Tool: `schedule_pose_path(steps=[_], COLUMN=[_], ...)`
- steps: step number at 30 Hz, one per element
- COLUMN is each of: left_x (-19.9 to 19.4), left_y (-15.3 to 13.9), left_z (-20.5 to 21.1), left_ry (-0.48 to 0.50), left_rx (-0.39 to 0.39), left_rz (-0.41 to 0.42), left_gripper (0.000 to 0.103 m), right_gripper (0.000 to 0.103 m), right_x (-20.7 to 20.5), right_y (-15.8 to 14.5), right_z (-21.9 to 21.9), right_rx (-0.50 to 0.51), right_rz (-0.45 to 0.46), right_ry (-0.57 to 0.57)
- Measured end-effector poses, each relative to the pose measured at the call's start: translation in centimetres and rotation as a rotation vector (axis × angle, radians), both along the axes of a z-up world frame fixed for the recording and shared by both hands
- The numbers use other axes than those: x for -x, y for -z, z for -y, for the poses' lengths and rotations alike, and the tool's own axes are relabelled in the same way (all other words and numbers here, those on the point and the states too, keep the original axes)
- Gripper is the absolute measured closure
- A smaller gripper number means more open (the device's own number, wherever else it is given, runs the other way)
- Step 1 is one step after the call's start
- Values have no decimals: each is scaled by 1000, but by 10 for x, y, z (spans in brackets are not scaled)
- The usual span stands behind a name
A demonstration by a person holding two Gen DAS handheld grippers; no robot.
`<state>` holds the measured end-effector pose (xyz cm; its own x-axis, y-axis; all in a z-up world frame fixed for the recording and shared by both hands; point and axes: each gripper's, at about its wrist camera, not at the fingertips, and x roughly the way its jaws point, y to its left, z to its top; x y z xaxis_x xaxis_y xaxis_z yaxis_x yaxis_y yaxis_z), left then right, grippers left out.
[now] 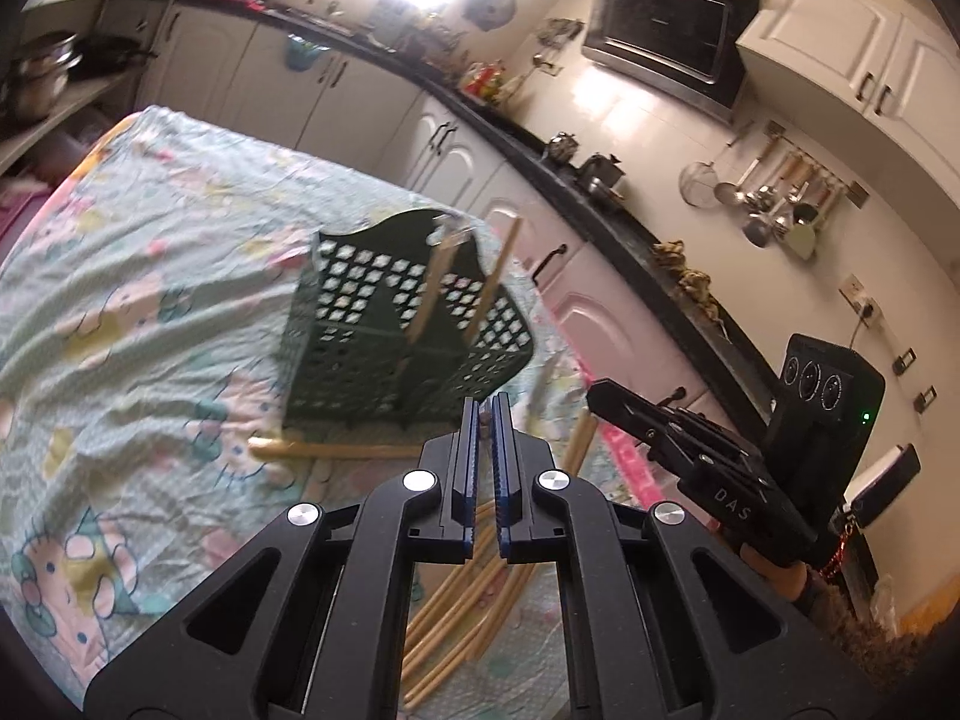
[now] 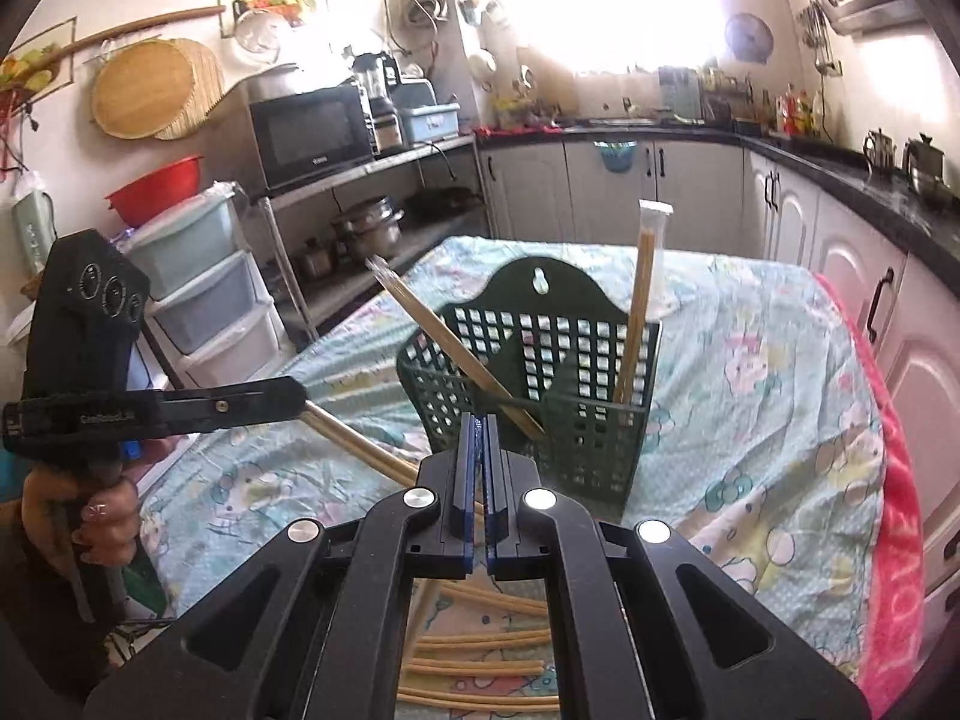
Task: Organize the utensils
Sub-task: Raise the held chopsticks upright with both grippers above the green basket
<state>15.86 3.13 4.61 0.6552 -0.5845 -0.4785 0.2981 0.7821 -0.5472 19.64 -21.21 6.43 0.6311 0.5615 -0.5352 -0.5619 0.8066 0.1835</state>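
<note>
A table draped in a pale cartoon-print cloth (image 1: 150, 300) fills the foreground, and near its far corner a dark green perforated basket (image 2: 576, 420) is stood upright, its arched back panel turned away from the grippers. The left gripper (image 1: 486, 414) and the right gripper (image 2: 483, 432) are both held above the near edge of the cloth, pointed downward toward the basket, each with its jaws drawn narrow, almost pad to pad. Nothing is seen pinched in the right one. A pale stick (image 2: 360, 444) seems to run from the left tip in the right wrist view, but whether it is gripped or merely lying beyond cannot be told. A loose bundle of wrapped chopsticks (image 2: 480, 642) is spread flat on the cloth just beneath the grippers, well short of the basket. Two more are already stood inside it: one leaning left (image 2: 444, 348), one near the right wall (image 2: 639, 312). The next stick is probably best taken near one end, so that the free end can be lowered over the rim. The jaws should be widened before descent, and the stick set crosswise between the pads so it is not rolled away on the loose, wrinkled cloth.
</note>
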Motion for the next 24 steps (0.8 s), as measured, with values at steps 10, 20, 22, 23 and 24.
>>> schedule_pose_path(steps=[10,20,22,23,24], left_x=[-2,-1,-1,-1,-1], left_y=[-39,-89,-99,-104,-109], left_z=[24,26,24,24,23], left_ry=[50,46,38,35,30], left_rx=[-32,-50,-48,-50,-52], left_rz=[91,196,215,223,232], left_gripper=[101,101,101,101,101], right_gripper=[101,101,101,101,101], right_x=[12,13,12,11,11], right_y=[-36,-83,-92,-98,-101], right_z=[0,9,11,11,12], right_rx=[-18,-47,-49,-51,-53], right_rz=[72,178,199,211,218], right_ry=[-16,-10,-8,-7,-8])
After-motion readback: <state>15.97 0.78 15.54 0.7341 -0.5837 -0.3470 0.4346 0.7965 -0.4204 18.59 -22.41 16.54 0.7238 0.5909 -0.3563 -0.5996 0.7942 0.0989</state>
